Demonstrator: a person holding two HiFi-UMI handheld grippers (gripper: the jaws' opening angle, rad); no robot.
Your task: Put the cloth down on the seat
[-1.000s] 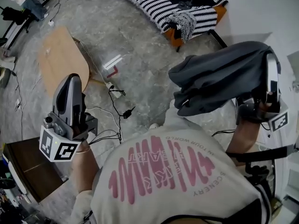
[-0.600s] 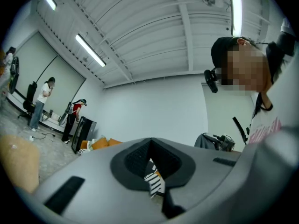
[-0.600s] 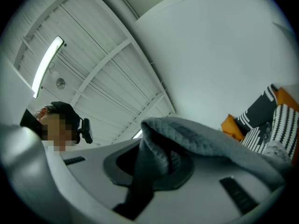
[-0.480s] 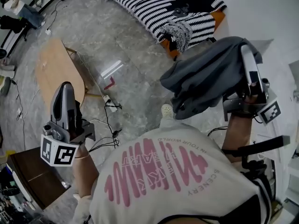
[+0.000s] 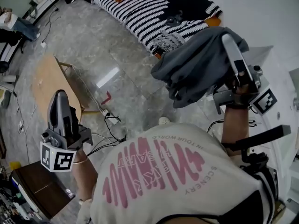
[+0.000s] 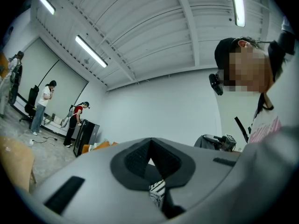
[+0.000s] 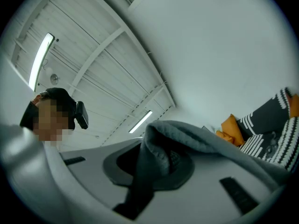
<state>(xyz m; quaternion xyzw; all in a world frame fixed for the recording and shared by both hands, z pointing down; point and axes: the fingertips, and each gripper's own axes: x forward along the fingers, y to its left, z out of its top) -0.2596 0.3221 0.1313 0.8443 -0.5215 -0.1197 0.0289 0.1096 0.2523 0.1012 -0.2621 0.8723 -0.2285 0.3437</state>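
Grey soft cloth point(image 5: 196, 66), bunched and drooping in heavy folds, hangs in mid-air, clamped in the nearly closed right gripper point(image 5: 230, 43). It has come nearer than a second ago to the near end of the black-and-white striped sofa seat point(image 5: 135, 13), so the set-down looks close. Left gripper point(image 5: 59, 101) is closed on nothing.

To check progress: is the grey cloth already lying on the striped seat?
No, the grey cloth hangs from the shut jaws of the right gripper, not resting on the striped seat.
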